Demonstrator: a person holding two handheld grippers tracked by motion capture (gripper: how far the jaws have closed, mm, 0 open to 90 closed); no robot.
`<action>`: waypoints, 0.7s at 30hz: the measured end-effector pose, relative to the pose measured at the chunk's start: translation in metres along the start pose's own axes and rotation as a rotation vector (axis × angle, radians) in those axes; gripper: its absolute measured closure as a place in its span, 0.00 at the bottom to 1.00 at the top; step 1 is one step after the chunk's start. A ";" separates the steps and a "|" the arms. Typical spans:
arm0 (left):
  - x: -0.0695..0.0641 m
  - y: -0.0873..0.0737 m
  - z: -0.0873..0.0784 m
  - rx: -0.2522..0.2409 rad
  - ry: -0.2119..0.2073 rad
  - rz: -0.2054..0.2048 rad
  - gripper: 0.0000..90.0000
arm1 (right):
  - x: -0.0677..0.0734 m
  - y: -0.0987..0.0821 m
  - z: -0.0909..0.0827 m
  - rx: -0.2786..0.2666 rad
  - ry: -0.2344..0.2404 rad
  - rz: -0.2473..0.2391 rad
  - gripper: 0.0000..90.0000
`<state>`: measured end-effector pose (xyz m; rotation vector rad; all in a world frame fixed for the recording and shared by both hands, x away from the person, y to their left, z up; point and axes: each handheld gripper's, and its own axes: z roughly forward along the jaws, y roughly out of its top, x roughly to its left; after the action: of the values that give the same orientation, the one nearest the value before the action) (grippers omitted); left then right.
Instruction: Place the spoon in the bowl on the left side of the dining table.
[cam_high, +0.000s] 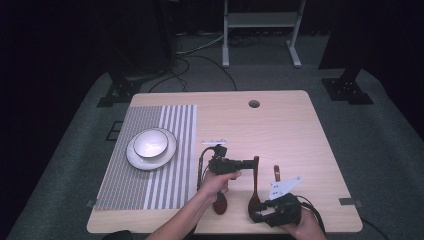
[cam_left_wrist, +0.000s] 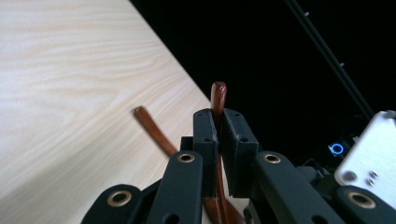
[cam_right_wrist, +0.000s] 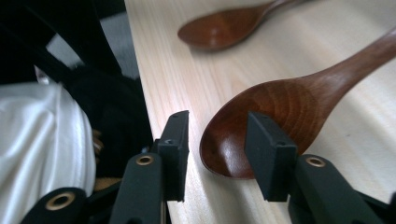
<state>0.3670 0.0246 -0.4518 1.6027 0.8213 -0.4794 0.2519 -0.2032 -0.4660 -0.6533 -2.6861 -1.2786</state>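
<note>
A: Where do things stand with the spoons?

B: Two wooden spoons lie near the front edge of the counter (cam_high: 280, 115). The left gripper (cam_left_wrist: 218, 135) is clenched on the handle of one spoon (cam_left_wrist: 218, 95), near its tip; its bowl rests on the counter below the person's left hand (cam_high: 216, 182). The second spoon (cam_right_wrist: 280, 109) sits just beside it, and the right gripper (cam_right_wrist: 217, 149) hangs released, its jaws straddling the rim of that spoon's bowl without pressing

A: And the place setting?

B: A white bowl (cam_high: 150, 142) sits on a plate (cam_high: 170, 152) on the striped mat (cam_high: 150, 185), well apart to the left, with no spoon near it. So I judge one spoon grasped but not yet carried over, and the other still to be picked up
</note>
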 end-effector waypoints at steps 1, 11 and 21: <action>-0.001 0.003 -0.001 -0.006 0.008 0.007 0.94 | 0.000 0.000 -0.003 -0.011 -0.003 0.002 0.62; -0.002 0.028 -0.021 -0.058 0.059 0.046 0.94 | -0.009 -0.005 -0.029 -0.074 -0.046 0.062 0.50; -0.003 0.045 -0.035 -0.095 0.108 0.073 0.94 | -0.017 -0.012 -0.049 -0.110 -0.092 0.115 0.45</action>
<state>0.3935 0.0562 -0.4120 1.5752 0.8508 -0.3001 0.2580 -0.2524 -0.4474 -0.8867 -2.6198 -1.4061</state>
